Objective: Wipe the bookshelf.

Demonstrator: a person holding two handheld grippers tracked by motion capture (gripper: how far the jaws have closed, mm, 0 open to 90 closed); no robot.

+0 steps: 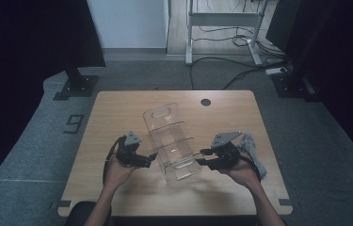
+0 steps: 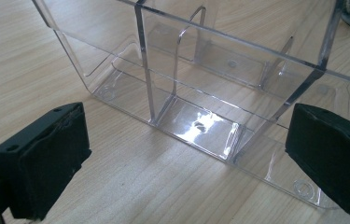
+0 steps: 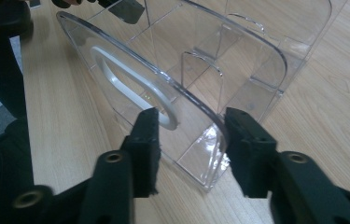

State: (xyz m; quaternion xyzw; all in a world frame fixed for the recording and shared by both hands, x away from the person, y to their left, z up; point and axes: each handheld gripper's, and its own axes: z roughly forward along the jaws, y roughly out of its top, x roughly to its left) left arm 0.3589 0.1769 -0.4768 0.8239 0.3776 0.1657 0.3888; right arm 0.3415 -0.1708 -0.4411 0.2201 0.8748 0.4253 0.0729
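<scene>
High view has the clear acrylic organizer (image 1: 172,143) lying mid-desk (image 1: 117,113) between my hands, left tool (image 1: 147,160) gaping wide beside its long wall, right tool (image 3: 189,135) narrowed astride the handle-end wall but not pinching yet, presumably to lift it.

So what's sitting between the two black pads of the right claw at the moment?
In the right gripper view, the end wall of the clear plastic divided organiser stands between the right claw's pads, beside its oval handle cut-out.
</scene>
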